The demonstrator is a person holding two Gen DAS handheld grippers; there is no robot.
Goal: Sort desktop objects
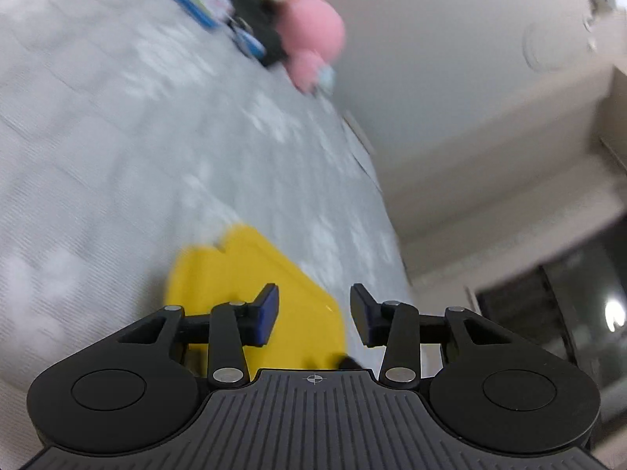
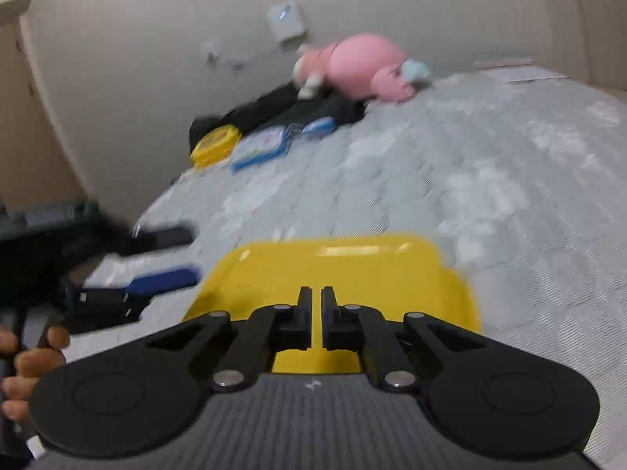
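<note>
A yellow tray (image 2: 352, 270) lies on the grey patterned cover (image 2: 490, 164). My right gripper (image 2: 317, 301) is over the tray's near edge, its fingers shut to a thin slit with only yellow showing through; I see nothing gripped. In the left wrist view the same tray (image 1: 235, 270) lies under and beyond my left gripper (image 1: 313, 301), whose blue pads stand apart with nothing between them. In the right wrist view the left gripper (image 2: 164, 258) is blurred beside the tray's left edge, and a person's hand (image 2: 31, 360) holds it.
At the far end lie a pink plush toy (image 2: 364, 66), a black fabric item (image 2: 274, 109), a round yellow container (image 2: 215, 143) and a blue-edged flat case (image 2: 260, 147). A pale wall (image 2: 156, 39) runs behind them. The cover's edge (image 1: 384, 196) drops off toward the room.
</note>
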